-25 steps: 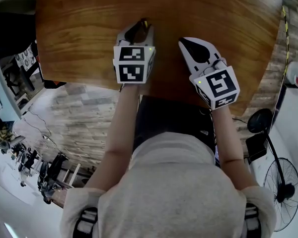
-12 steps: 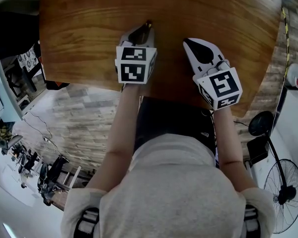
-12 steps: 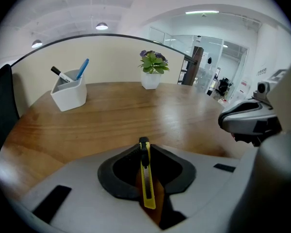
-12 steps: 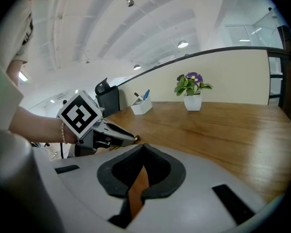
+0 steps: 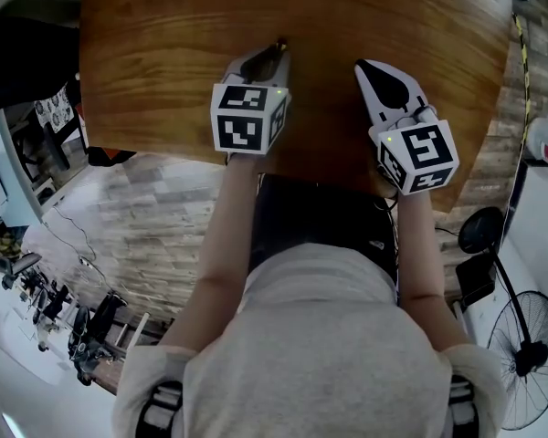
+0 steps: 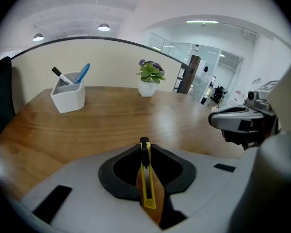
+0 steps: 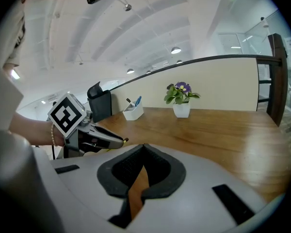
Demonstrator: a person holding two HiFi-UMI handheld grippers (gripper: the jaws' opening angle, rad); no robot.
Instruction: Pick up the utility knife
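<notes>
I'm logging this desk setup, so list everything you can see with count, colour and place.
table: one, brown wood, under both tools
pen holder: one, white, far left on table
pens: two, black and blue, in the pen holder
potted plant: one, green, purple flowers, white pot, table's far edge
utility knife: one, yellow, clamped in left tool
fan: one, black, floor at person's right
left tool: one, grey, shut on utility knife
right tool: one, grey, jaws together, empty
</notes>
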